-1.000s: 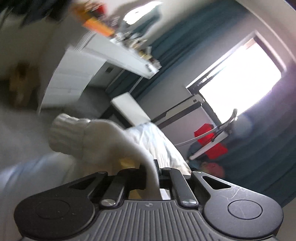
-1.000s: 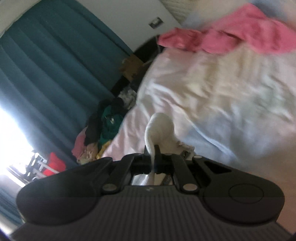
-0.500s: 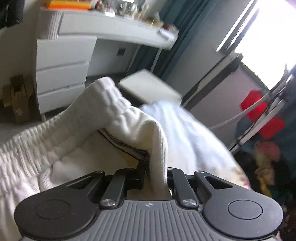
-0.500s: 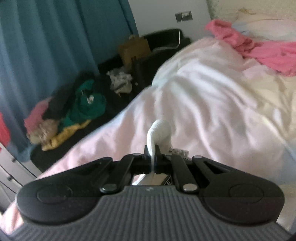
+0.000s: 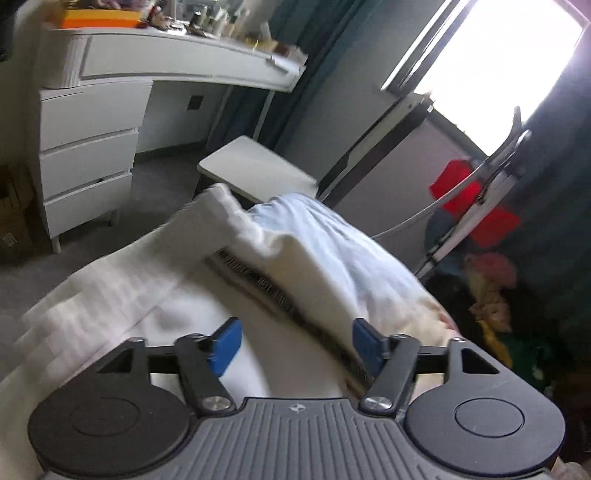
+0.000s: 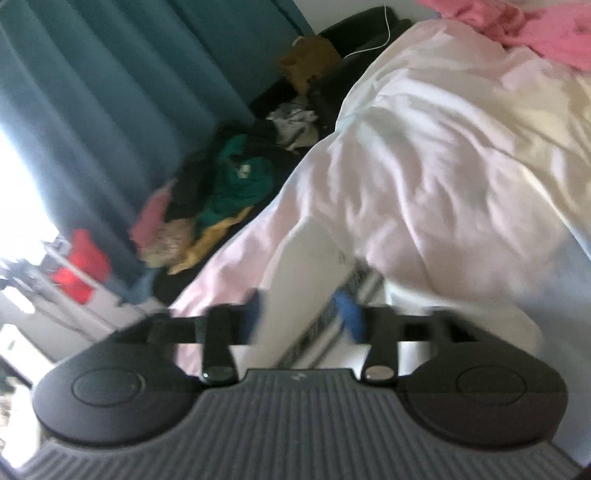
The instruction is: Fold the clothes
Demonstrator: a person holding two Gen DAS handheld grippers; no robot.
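A white garment with a ribbed waistband (image 5: 155, 266) lies on the bed, its inner striped band showing. My left gripper (image 5: 293, 349) is open just above it, blue pads (image 5: 225, 347) apart, cloth lying between and below them. In the right wrist view the same white garment (image 6: 303, 266) runs up between the open fingers of my right gripper (image 6: 301, 317); the view is blurred. The garment rests on the pale pink and white bedding (image 6: 443, 166).
A white desk with drawers (image 5: 85, 147) and a white stool (image 5: 255, 170) stand beyond the bed's end. A drying rack with red cloth (image 5: 476, 206) stands by the window. A pile of clothes (image 6: 221, 192) lies on the floor beside the bed. Pink clothes (image 6: 524, 29) lie farther up the bed.
Both grippers were shut on the white garment; now both have opened and let it go. The garment has dropped onto the bed.
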